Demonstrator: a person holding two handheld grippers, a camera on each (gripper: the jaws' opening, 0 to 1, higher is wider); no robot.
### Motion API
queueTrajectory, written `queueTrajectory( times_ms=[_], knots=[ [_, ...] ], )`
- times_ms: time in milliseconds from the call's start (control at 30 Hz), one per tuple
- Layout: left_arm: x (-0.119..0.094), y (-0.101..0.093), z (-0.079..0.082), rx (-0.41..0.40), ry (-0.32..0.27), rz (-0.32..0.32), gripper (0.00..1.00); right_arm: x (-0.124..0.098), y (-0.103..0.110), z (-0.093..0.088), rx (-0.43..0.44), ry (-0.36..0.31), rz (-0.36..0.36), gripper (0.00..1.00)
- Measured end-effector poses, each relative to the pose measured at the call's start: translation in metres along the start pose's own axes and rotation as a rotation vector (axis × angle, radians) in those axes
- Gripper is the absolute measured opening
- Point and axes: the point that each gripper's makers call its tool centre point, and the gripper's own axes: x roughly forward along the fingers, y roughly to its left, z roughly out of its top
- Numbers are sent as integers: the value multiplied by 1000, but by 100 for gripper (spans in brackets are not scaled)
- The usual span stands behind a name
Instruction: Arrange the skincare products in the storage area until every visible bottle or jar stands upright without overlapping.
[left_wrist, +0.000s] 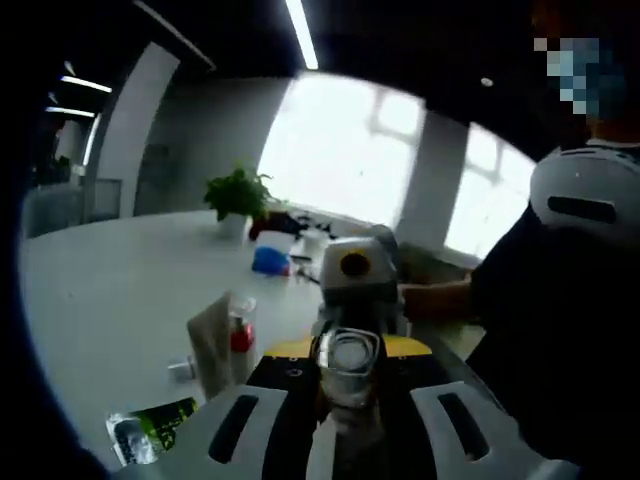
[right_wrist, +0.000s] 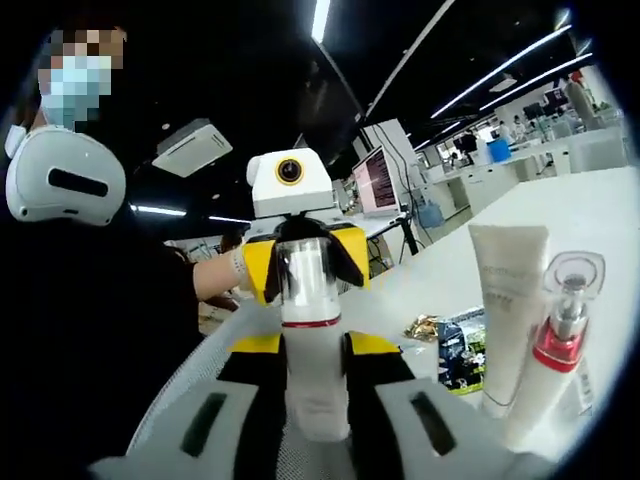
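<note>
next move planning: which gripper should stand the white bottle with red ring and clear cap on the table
Right, probably: right gripper holds the white bottle by its body, white tube standing close by; left gripper only pinches the clear cap.

1. You worked against strong backlight in the left gripper view: the large bright window (left_wrist: 345, 150) was blown out to plain white, and the person beside it read as a near-black shape.
2. Long white ceiling strip lights (right_wrist: 500, 70) lit the right gripper view, yet its ceiling stayed dark.
3. The round white table (left_wrist: 120, 290) was evenly lit, with soft shadows.
4. The clear-capped bottle (left_wrist: 350, 365) looked blurred at close range.
5. Fisheye curvature bent the straight lines near both edges.
</note>
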Motion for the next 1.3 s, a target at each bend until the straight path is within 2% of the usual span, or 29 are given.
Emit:
queueTrajectory(
  times_ms=[67, 167, 200, 233, 300, 333, 400, 467, 533, 600, 633, 667, 733, 767, 867, 1000, 1033, 1067, 1100, 1167, 1200, 1233, 1267, 1300],
  knots=[
    [-2, 6, -4, -50, 22, 22, 18, 0, -2, -1, -3, 8, -21, 23],
    [6, 6, -7, -70, 29, 84, 18, 0, -13, -3, -37, 44, -111, 23],
    [7, 8, -8, -70, 36, 106, 18, 0, -15, -6, -60, 71, -131, 23],
    [8, 14, -8, -97, 30, 166, 18, 0, -20, -11, -113, 126, -173, 24],
    [8, 23, -11, -64, 50, 242, 17, 0, -25, -23, -144, 217, -227, 30],
    [7, 27, -12, -53, 54, 274, 17, 1, -29, -23, -173, 225, -261, 31],
    [6, 31, -14, -86, 60, 307, 17, 1, -32, -26, -220, 258, -300, 31],
    [5, 34, -12, -100, 42, 327, 17, 3, -34, -22, -222, 240, -337, 32],
    [3, 38, -11, -115, 32, 372, 17, 2, -40, -22, -257, 263, -395, 32],
    [0, 43, -11, -162, 15, 412, 17, 1, -48, -28, -256, 303, -448, 31],
    [-2, 47, -11, -178, 10, 433, 17, 2, -50, -27, -259, 292, -462, 31],
    [-4, 49, -11, -175, 10, 448, 17, 3, -52, -24, -224, 254, -481, 31],
    [-7, 53, -14, -193, 12, 494, 17, 4, -52, -23, -161, 222, -482, 28],
    [-8, 54, -16, -200, 15, 501, 17, 3, -53, -22, -167, 218, -496, 27],
    [-11, 55, -17, -240, 1, 498, 17, 2, -57, -27, -176, 258, -510, 28],
    [-11, 56, -17, -238, -1, 497, 17, 3, -54, -28, -188, 261, -493, 23],
    [-8, 52, -16, -195, 12, 458, 17, 3, -54, -28, -199, 269, -490, 23],
    [-9, 51, -18, -197, 28, 453, 17, 1, -53, -29, -211, 289, -480, 23],
    [-7, 50, -15, -176, 14, 435, 17, 0, -53, -28, -210, 285, -474, 23],
    [-7, 46, -16, -177, 37, 407, 17, 1, -48, -29, -186, 281, -416, 22],
    [-5, 44, -11, -127, 15, 379, 17, 2, -45, -24, -157, 241, -395, 22],
    [-6, 43, -6, -119, -8, 354, 17, 2, -43, -22, -142, 222, -371, 22],
    [-6, 40, -8, -147, 5, 324, 17, 0, -40, -21, -142, 220, -340, 22],
    [-4, 35, -5, -121, -1, 280, 20, -1, -40, -20, -143, 210, -337, 22]
  ],
)
